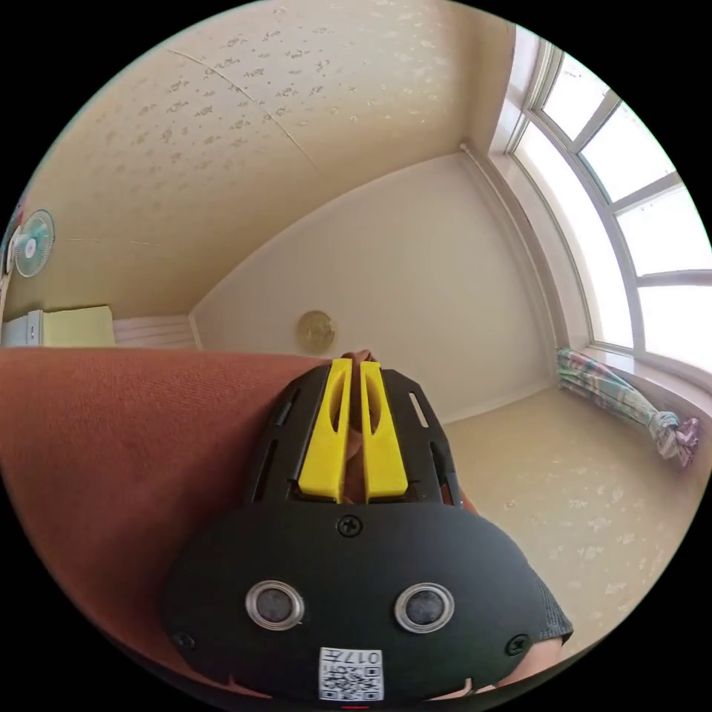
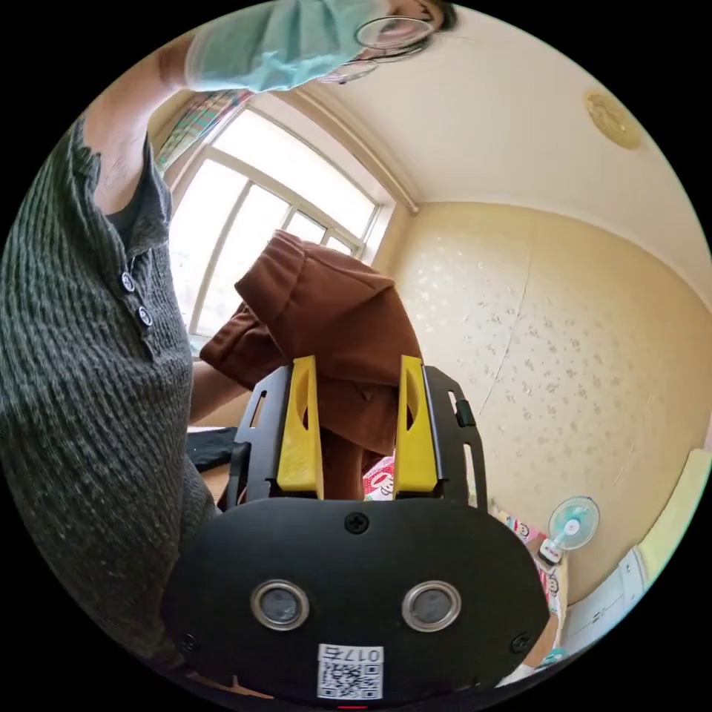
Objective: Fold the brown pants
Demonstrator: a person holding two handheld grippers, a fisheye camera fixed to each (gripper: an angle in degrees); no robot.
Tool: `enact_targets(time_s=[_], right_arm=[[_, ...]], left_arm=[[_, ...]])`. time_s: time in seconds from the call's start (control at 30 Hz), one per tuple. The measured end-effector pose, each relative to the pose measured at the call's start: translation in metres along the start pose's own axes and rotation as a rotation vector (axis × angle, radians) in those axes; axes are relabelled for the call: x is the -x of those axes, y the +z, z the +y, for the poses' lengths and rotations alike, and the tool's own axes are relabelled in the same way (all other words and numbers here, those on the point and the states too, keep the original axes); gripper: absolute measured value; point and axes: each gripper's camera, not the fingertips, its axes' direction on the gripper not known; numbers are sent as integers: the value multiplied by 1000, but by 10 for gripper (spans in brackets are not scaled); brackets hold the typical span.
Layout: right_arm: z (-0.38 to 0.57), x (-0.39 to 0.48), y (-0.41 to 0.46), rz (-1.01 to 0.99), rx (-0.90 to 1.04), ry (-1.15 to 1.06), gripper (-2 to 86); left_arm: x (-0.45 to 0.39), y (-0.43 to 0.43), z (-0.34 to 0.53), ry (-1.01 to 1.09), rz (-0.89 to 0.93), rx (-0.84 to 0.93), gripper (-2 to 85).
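In the left gripper view the left gripper (image 1: 354, 365) has its yellow jaws pressed nearly together on a fold of the brown pants (image 1: 126, 460), a sliver of cloth showing between the tips; the fabric spreads as a broad sheet over the left and lower left of the frame, blocking the room there; above it a wall fan (image 1: 33, 242) sits at the far left, a round ceiling fitting (image 1: 317, 331) just above the jaws, a bright window (image 1: 630, 222) at the upper right with a bundled plaid curtain (image 1: 630, 404) below it.

In the right gripper view the right gripper (image 2: 357, 371) has its jaws spread wide; the pants hang bunched beyond and between them, whether touching I cannot tell; a person's grey knit shirt (image 2: 74, 415) crowds the left of the frame; a standing fan (image 2: 572, 523) shows lower right.
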Motion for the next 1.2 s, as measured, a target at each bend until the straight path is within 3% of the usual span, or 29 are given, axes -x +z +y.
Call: enact_targets(time_s=[0.1,0.27,0.43,0.6,0.77,0.9,0.97,1.07,1.2], right_arm=[[-3,5,1,-96,38,-105,147],[7,-9,9,-341,-6,-62,126],[25,-42,7,-199,-46,138,44],[30,-130,-29,-151,-141,423,33],[17,-175,-54,-61,-208,436,25],[7,-192,-74,26,-277,461,22],[1,-193,-84,57,-321,436,22],[-19,-181,-99,189,-346,323,24],[-32,-189,-123,388,-404,412,29]], left_arm=[[15,-17,10,-30,-122,-83,-8],[59,-44,39,-52,-237,-168,-9],[100,-67,71,-87,-249,-190,-8],[119,-105,99,-88,-479,-167,-4],[159,-121,148,-120,-720,76,23],[186,-121,189,-96,-791,279,55],[195,-120,226,-21,-851,381,92],[192,-130,282,123,-971,383,137],[202,-138,347,256,-1174,497,145]])
